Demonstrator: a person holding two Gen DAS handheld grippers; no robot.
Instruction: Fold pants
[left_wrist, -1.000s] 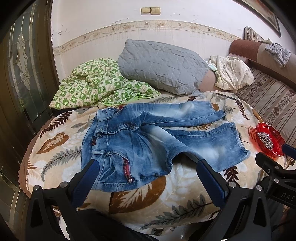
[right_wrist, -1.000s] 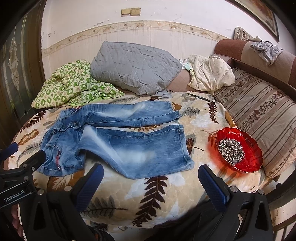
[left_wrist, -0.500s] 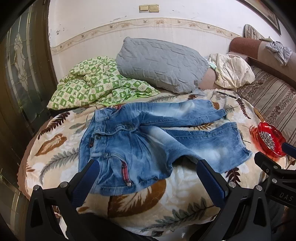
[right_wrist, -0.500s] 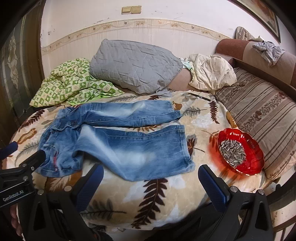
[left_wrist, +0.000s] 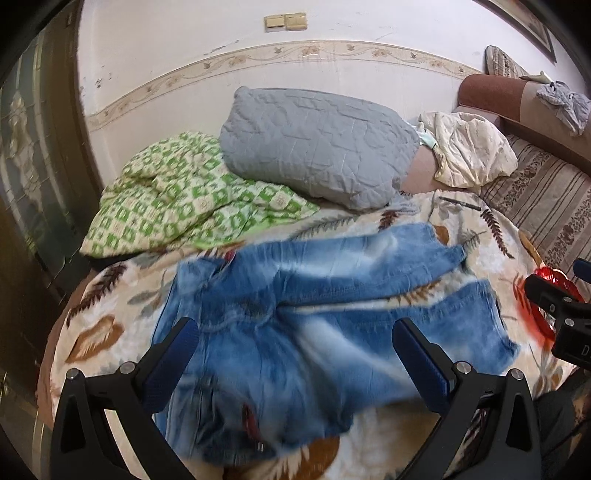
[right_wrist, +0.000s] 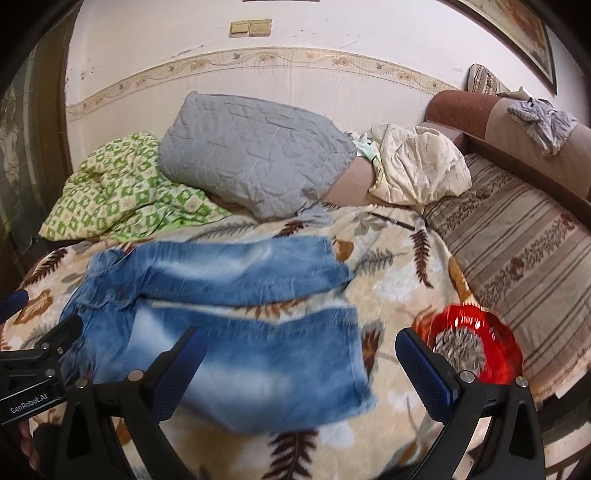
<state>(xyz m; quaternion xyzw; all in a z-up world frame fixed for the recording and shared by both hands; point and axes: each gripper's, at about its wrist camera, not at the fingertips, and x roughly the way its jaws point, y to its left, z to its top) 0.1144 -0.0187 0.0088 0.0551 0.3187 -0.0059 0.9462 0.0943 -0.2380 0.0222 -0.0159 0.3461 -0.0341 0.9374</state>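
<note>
While both claws hang wide and hold nothing, jeans (left_wrist: 332, 321) lie flat, unfolded, at centre of frame on leaf blanket (right_wrist: 402, 273); left gripper (left_wrist: 295, 354) best takes waistband at lower left, right gripper (right_wrist: 299, 362) near leg hem; avoid red dish (right_wrist: 476, 347) at lower right

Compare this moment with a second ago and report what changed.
Both tongs, left and right, have moved in closer over the jeans, which now fill more of each view. Both remain open, gripping nothing. The jeans lie spread as before, and the red dish of seeds stays put.
</note>
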